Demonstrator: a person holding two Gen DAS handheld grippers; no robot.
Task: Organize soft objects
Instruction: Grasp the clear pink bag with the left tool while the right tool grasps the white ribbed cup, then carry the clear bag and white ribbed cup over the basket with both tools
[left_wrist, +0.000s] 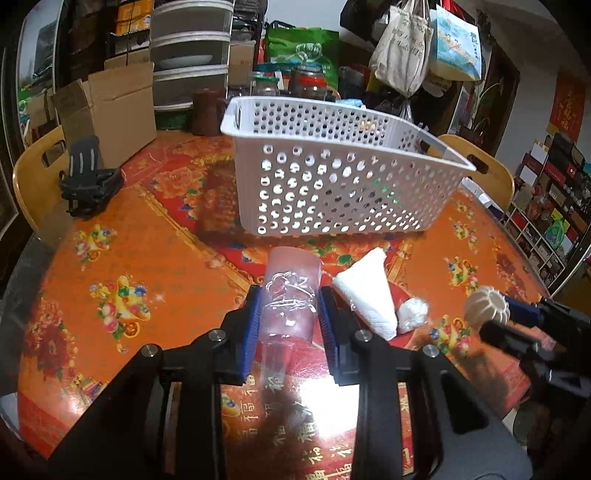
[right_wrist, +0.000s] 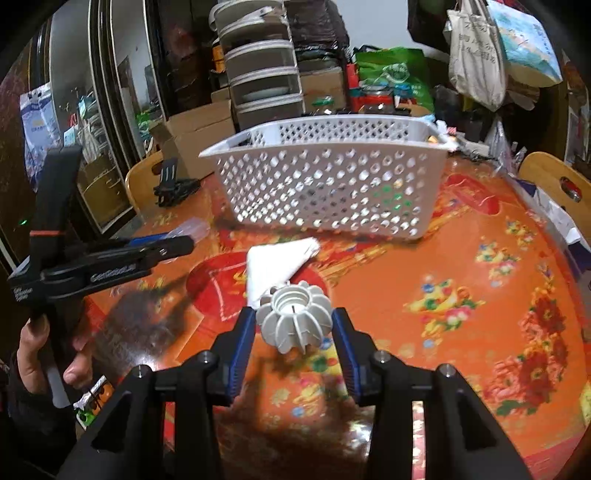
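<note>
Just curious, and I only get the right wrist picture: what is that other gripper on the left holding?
Observer: The left gripper is shut on a pink see-through cup.
Visitor: Is anything soft left on the table besides the white napkin?
Observer: Yes, a small white wad lies just right of the napkin; in your view the ribbed ball seems to cover it.

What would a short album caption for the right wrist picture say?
Right gripper clasps a white ribbed ball before a white basket, folded tissue between them.
</note>
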